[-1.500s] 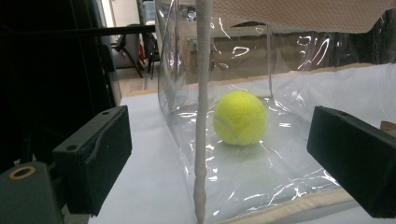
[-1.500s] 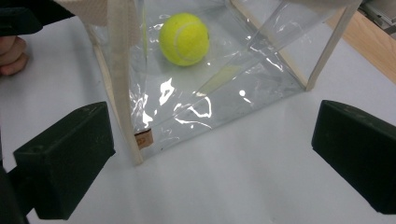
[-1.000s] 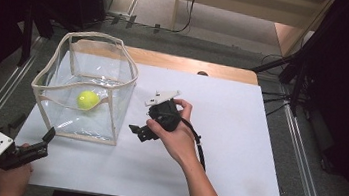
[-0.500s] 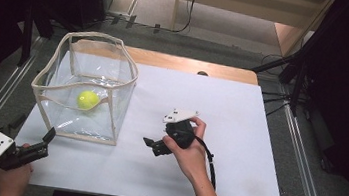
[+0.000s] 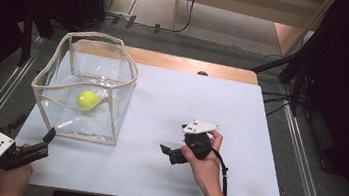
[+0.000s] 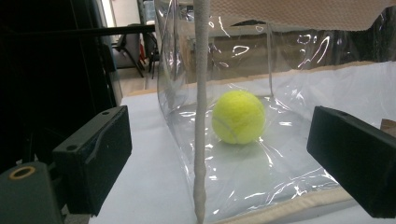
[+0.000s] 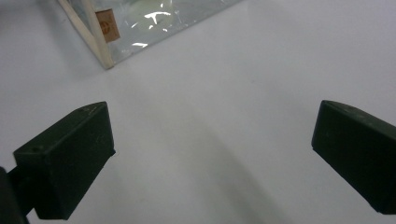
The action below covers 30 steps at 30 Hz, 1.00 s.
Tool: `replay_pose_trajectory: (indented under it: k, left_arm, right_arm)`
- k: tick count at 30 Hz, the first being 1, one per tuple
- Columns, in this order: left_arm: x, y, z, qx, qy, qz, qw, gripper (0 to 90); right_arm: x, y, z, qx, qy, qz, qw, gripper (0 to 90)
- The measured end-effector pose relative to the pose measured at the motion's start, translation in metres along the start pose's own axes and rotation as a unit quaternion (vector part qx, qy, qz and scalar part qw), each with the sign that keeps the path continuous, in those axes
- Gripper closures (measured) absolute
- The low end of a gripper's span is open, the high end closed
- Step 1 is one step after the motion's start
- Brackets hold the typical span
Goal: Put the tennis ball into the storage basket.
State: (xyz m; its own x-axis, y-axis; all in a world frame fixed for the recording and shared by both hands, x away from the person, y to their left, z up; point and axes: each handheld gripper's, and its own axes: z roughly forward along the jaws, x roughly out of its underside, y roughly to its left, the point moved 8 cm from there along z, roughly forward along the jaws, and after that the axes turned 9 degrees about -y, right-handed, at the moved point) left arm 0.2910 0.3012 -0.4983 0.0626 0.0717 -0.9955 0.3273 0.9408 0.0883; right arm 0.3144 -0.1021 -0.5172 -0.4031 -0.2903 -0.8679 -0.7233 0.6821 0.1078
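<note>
Tennis ball (image 5: 88, 100) found on the floor of the clear bag (image 5: 126, 70) at the table's (image 5: 241, 111) left side, straight ahead of the left gripper (image 5: 48, 136), which sat nearer, just outside the bag's near corner, jaws spread and empty. Right gripper (image 5: 166, 151) held low over bare table to the bag's right, jaws likewise spread wide, nothing between them. Ball's underside blurred by plastic glare; bag's far wall hard to make out.

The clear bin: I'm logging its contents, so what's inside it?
A single yellow tennis ball rests on the floor of the clear bin. Glare on the walls hides some floor corners.
</note>
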Motion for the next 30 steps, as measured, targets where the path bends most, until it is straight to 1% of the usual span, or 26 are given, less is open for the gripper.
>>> replay_pose_trajectory:
  k: [11,17,22,23,24,27,28,30]
  left_arm:
    - [0.000,0.000,0.000,-0.001,0.001,0.003,1.0000,6.9]
    - [0.000,-0.001,0.000,-0.001,0.001,0.006,1.0000,6.9]
    - [0.000,-0.001,0.000,-0.001,0.001,0.006,1.0000,6.9]
    - [0.000,-0.001,0.000,-0.001,0.001,0.007,1.0000,6.9]
    - [0.000,-0.001,0.000,-0.001,0.001,0.007,1.0000,6.9]
    - [0.000,-0.001,0.000,0.000,0.001,0.007,1.0000,6.9]
    - [0.000,-0.001,0.000,-0.001,0.003,0.007,1.0000,6.9]
    - [0.001,-0.001,0.000,0.000,0.003,0.008,1.0000,6.9]
  right_arm:
    - [0.023,-0.016,-0.025,0.028,-0.003,0.024,0.9993,0.0]
    - [0.032,-0.025,-0.037,0.045,-0.006,0.030,0.9985,0.0]
    - [0.040,-0.030,-0.046,0.055,-0.010,0.039,0.9976,0.0]
    - [0.041,-0.031,-0.048,0.055,-0.011,0.041,0.9976,0.0]
    - [0.043,-0.033,-0.050,0.059,-0.012,0.041,0.9974,0.0]
    - [0.048,-0.035,-0.056,0.065,-0.011,0.048,0.9967,0.0]
    - [0.049,-0.037,-0.058,0.067,-0.011,0.045,0.9966,0.0]
    - [0.052,-0.040,-0.062,0.072,-0.010,0.049,0.9961,0.0]
